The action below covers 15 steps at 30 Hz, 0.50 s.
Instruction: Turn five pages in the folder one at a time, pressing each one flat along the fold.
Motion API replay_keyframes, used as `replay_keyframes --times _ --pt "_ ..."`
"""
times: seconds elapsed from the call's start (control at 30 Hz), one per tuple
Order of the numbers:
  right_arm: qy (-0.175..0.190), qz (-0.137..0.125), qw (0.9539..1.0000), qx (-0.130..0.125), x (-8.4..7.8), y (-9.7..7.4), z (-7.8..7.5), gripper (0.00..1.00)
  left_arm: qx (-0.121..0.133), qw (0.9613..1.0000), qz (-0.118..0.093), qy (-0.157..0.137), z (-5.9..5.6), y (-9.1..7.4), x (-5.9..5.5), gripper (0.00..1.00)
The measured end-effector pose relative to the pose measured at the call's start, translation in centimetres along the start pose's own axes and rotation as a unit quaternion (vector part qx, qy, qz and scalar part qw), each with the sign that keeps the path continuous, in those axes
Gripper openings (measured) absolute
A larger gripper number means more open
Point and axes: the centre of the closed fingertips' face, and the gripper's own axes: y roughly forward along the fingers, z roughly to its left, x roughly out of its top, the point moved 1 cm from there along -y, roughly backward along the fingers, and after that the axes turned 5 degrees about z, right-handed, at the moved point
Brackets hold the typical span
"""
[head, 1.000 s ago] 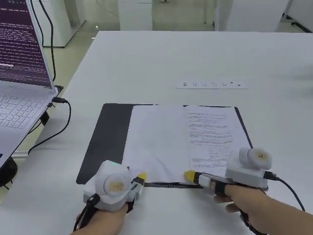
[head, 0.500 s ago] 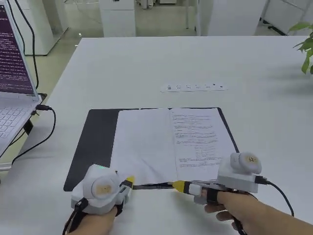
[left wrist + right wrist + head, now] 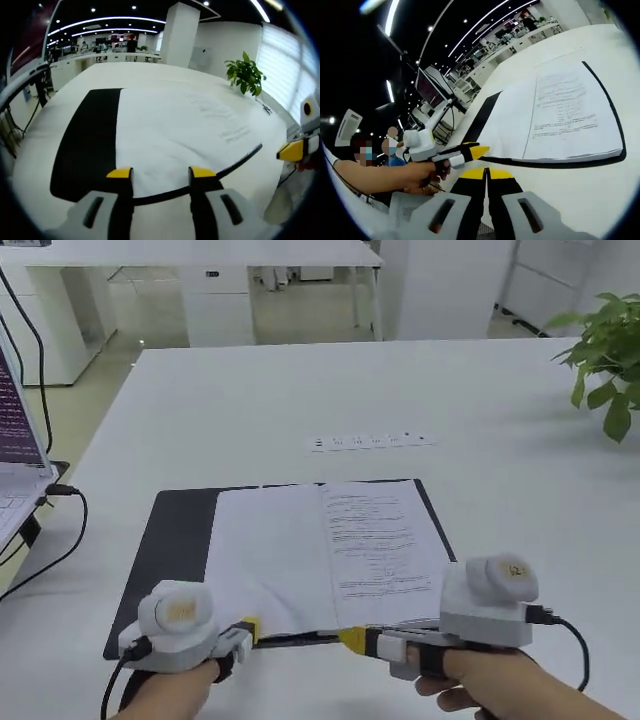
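Note:
The folder lies open on the white table, its black cover [image 3: 170, 540] bare at the left. A blank white page [image 3: 265, 555] lies to the left of the fold and a printed page [image 3: 385, 540] to the right. My left gripper [image 3: 245, 631] is at the folder's near edge below the blank page. Its yellow-tipped jaws [image 3: 161, 173] stand open with nothing held between them. My right gripper [image 3: 352, 640] is just off the near edge below the fold, pointing left, its jaws [image 3: 487, 173] shut on nothing. The two tips face each other a short way apart.
A white power strip [image 3: 368, 441] lies on the table beyond the folder. A laptop [image 3: 12, 450] with a black cable [image 3: 55, 540] stands at the far left. A potted plant [image 3: 605, 360] is at the far right. People sit in the background [image 3: 392, 150].
The head camera has tilted, so the whole picture has shifted. Both grippers stay at the folder's near edge, and the pages lie as before.

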Motion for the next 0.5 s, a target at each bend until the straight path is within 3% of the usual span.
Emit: replay_keyframes --times 0.07,0.1,0.17,0.3,0.4,0.5 --pt "-0.011 -0.022 0.9993 -0.027 1.0 -0.9 -0.4 0.00 -0.010 0.9994 0.016 -0.028 -0.6 -0.9 0.2 0.43" --pt "-0.017 -0.031 0.9989 -0.033 1.4 -1.3 -0.4 0.00 -0.015 0.9992 0.013 -0.033 -0.9 -1.4 0.4 0.43" --pt "0.000 -0.055 0.9979 -0.035 2.3 -2.3 -0.2 0.00 -0.034 0.9989 0.000 -0.033 -1.9 -2.8 1.0 0.43" --pt "0.021 -0.106 0.9925 -0.057 4.4 -4.4 -0.8 0.00 -0.052 0.9959 -0.030 -0.067 -3.2 -5.6 2.3 0.42" --pt "0.015 -0.142 0.9862 -0.084 5.7 -5.9 -1.2 0.00 -0.062 0.9940 -0.043 -0.080 -3.9 -7.3 3.0 0.40" --pt "-0.006 -0.151 0.9820 -0.113 6.4 -7.4 -1.8 0.00 -0.061 0.9936 -0.058 -0.076 -4.3 -8.8 3.8 0.45"
